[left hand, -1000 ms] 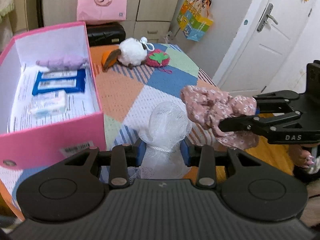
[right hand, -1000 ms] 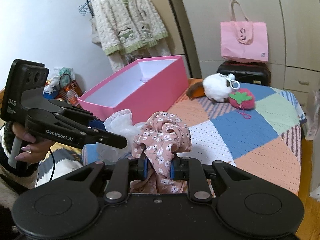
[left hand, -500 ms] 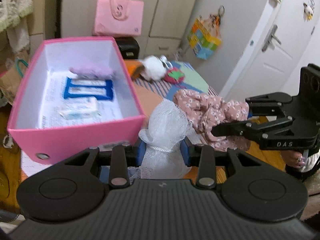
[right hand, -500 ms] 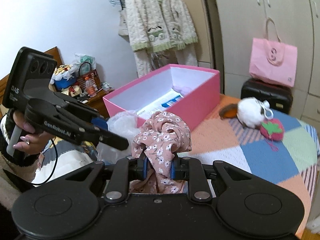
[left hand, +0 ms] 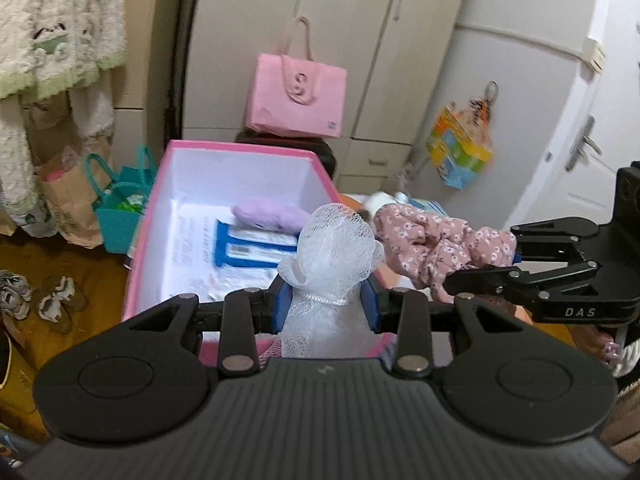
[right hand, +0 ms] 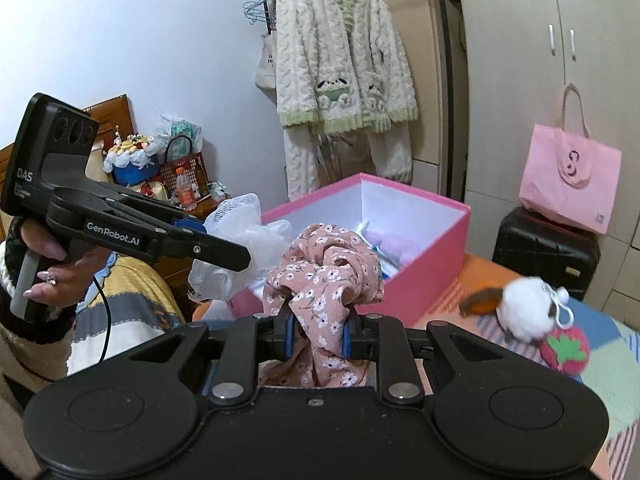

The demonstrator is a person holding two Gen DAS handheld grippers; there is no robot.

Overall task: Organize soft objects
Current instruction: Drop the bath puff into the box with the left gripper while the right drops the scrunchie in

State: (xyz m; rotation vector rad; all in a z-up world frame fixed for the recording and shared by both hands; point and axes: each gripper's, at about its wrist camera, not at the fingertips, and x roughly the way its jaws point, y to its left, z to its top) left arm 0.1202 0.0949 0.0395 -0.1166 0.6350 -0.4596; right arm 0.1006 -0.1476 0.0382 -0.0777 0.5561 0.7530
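My left gripper (left hand: pixel 325 307) is shut on a white mesh bath puff (left hand: pixel 336 252) and holds it over the near edge of the open pink box (left hand: pixel 188 148). My right gripper (right hand: pixel 318 336) is shut on a pink floral cloth (right hand: pixel 332 256), held beside the box's right side; the cloth also shows in the left wrist view (left hand: pixel 432 240). The box holds a lilac plush (left hand: pixel 272 214) and blue wipe packs (left hand: pixel 248 246). The puff also shows in the right wrist view (right hand: pixel 240 236).
A white plush toy (right hand: pixel 524 312) and a red strawberry plush (right hand: pixel 564 350) lie on the patchwork table cover (right hand: pixel 608 392). A pink tote bag (left hand: pixel 296 96) sits on a black case behind the box. Bags and shoes are on the floor at left.
Both grippers have risen and moved left toward the pink box with their loads. The puff now hangs over the box's near edge, and the floral cloth is closer to the box.
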